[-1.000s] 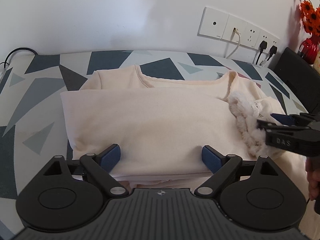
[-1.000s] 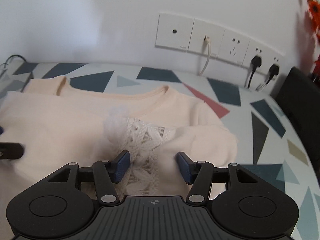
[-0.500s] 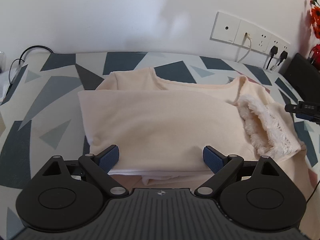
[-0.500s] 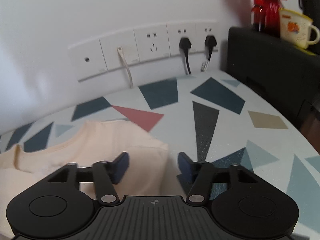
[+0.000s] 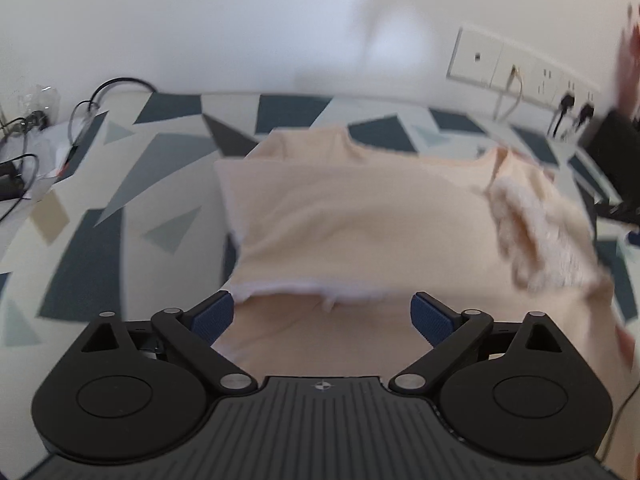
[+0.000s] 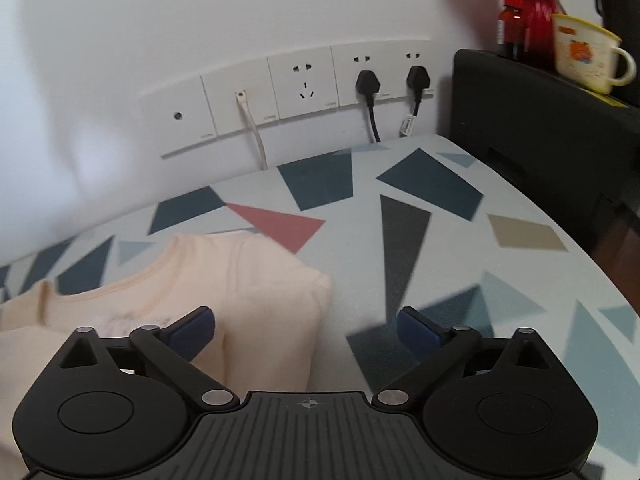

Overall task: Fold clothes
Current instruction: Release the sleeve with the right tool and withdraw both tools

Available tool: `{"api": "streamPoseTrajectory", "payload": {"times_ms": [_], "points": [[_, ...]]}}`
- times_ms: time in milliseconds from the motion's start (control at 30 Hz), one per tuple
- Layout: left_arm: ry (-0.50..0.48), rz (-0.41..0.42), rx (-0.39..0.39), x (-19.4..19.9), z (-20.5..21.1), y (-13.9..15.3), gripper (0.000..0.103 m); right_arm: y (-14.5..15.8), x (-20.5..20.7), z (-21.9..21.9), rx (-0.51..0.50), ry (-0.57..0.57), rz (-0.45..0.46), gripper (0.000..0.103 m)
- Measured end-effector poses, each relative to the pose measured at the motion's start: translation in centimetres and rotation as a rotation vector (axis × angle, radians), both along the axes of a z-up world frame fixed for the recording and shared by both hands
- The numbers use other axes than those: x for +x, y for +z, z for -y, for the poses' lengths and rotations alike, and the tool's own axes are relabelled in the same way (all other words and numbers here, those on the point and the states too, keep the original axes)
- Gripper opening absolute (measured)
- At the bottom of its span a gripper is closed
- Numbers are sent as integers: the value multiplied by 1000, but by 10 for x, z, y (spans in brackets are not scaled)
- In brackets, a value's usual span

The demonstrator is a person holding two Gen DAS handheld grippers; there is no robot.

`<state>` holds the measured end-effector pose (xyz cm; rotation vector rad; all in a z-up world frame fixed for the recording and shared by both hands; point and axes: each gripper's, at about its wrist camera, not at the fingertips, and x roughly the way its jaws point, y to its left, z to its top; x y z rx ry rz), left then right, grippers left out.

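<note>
- While the peach top (image 5: 360, 224) lies partly folded on the patterned surface (image 5: 120, 184), both pairs of tongs hang over it with nothing held.
- The left tongs (image 5: 322, 316) have their jaws opening, already wide, above the near edge of the folded panel; cloth shows between the blue pads (image 5: 212, 316), but they do not press on it.
- The right tongs (image 6: 306, 330) are also opening. They stand over the garment's right shoulder, where the cloth ends and the bare surface begins. Only the left pad overlaps fabric in the picture, and no grip is visible.
- In the left wrist view a sleeve lies across the body from left to right, with its lace-trimmed cuff (image 5: 536, 240) resting near the right side. The neckline sits at the far edge, toward the wall sockets (image 6: 304, 88).
- A red vase (image 6: 532, 20) and a yellow mug (image 6: 584, 56) stand on a black box at the far right, well clear of the cloth.
- The step in hand looks like the pause after laying a sleeve across, with both hands free to reposition.
- The next move probably calls for taking the right sleeve or side near the shoulder and carrying it inward, or else pinching the near hem with both tongs and folding it toward the collar.
- Either way, the tongs must close on one layer's edge without dragging the lace cuff out of place.
</note>
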<state>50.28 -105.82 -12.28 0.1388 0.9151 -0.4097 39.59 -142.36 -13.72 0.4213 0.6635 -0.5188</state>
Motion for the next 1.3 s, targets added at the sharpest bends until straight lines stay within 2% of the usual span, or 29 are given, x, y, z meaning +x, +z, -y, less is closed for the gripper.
{"api": "streamPoseTrajectory", "payload": {"times_ms": [100,167,267,400,433,500,567,633,900,1100,1300], "points": [[-21,-10,10,-21,-20,-1,98,6,-41,-20,1,5,19,102],[-47,-20,-5,-36,-34,-3,98,6,-70,-40,-47,-28,15,102],[-76,-47,-15,-55,-53,-12,98,1,-107,-75,-110,-72,-35,102],[-40,-90,-41,-75,-74,-32,98,-12,-148,-115,-155,-57,-114,102],[-35,-110,-47,-79,-77,-38,101,-17,-154,-122,-161,-48,-141,102],[-71,-72,-9,-93,-74,-43,103,-28,-162,-132,-165,-37,-207,102],[-94,-26,65,-106,-64,-45,103,-40,-166,-136,-146,-28,-274,102],[-67,-9,79,-112,-61,-45,103,-43,-172,-136,-120,-40,-260,102],[34,-44,70,-111,-62,-46,103,-48,-178,-127,-22,-54,-220,102],[22,-28,59,-116,-66,-46,103,-49,-181,-127,-53,-12,-204,102],[-28,-92,74,-105,-66,-42,103,-48,-183,-127,-40,0,-209,102]]}}
